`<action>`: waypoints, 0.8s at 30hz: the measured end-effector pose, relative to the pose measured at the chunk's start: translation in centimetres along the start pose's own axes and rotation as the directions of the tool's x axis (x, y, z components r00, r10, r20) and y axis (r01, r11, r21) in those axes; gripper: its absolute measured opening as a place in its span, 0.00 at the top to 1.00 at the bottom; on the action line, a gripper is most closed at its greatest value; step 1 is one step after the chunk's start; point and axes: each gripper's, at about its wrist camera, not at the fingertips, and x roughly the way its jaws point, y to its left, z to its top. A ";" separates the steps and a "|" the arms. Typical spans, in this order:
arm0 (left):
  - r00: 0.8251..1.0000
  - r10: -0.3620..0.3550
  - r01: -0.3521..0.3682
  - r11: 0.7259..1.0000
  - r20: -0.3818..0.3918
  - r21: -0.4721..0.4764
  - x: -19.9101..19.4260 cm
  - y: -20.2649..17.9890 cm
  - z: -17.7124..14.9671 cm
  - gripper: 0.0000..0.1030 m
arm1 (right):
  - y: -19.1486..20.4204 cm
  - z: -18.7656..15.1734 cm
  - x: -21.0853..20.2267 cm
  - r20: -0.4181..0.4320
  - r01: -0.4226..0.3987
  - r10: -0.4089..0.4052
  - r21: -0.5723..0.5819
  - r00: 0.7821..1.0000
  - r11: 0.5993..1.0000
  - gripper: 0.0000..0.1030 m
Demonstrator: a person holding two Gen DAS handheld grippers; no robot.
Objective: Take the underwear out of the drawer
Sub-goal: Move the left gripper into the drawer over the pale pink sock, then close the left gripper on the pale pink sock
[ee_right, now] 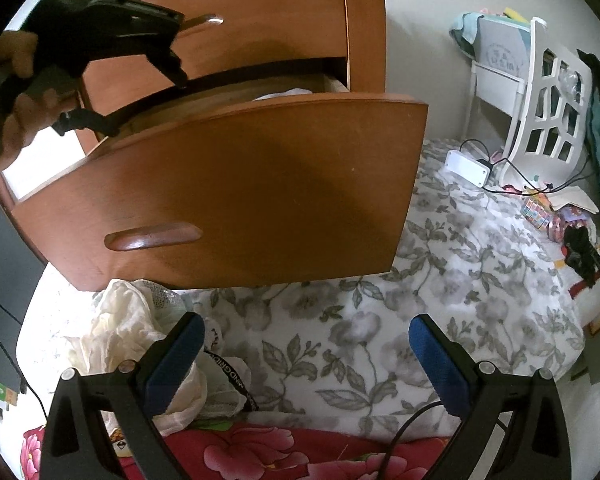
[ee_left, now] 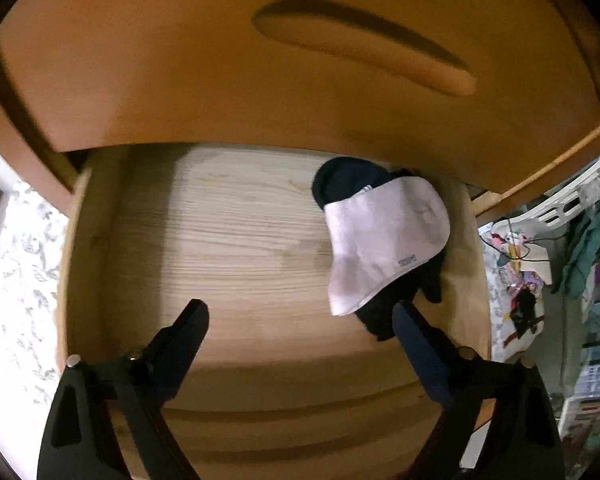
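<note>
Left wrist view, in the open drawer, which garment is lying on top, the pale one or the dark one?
The pale pink garment lies on top, draped over the dark garment, which shows only around its edges.

Your right claw (ee_right: pixel 302 336) hangs open over the flowered bedspread (ee_right: pixel 440 280).

Nothing sits between its blue pads (ee_right: pixel 176 356). Just left of it, touching the left finger, lies a heap of pale underwear (ee_right: pixel 116 328). Straight ahead stands the pulled-out drawer (ee_right: pixel 236 184), white cloth showing over its front. Up to the far left, your hand (ee_right: pixel 12 92) holds the left claw (ee_right: pixel 136 96) above the drawer, fingers spread.
</note>
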 end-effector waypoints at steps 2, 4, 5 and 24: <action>1.000 -0.009 0.009 1.000 -0.021 -0.008 0.9 -0.1 0.4 0.12 | 0.0 0.0 0.0 -0.002 -0.001 0.001 0.001 1.000 1.000 0.00; 0.999 -0.012 0.012 1.000 -0.041 -0.009 1.7 -0.4 0.9 0.12 | 0.0 0.0 0.1 -0.004 -0.002 0.002 0.001 1.000 1.000 0.00; 0.998 -0.018 0.017 1.000 -0.052 -0.012 2.2 -0.4 1.1 0.12 | -0.1 0.0 0.1 -0.004 -0.003 0.003 0.002 1.000 1.000 0.00; 0.977 -0.107 0.104 0.994 -0.184 -0.023 7.8 -3.4 2.5 0.25 | -0.4 0.1 0.9 -0.040 -0.015 0.015 0.011 0.999 1.000 0.00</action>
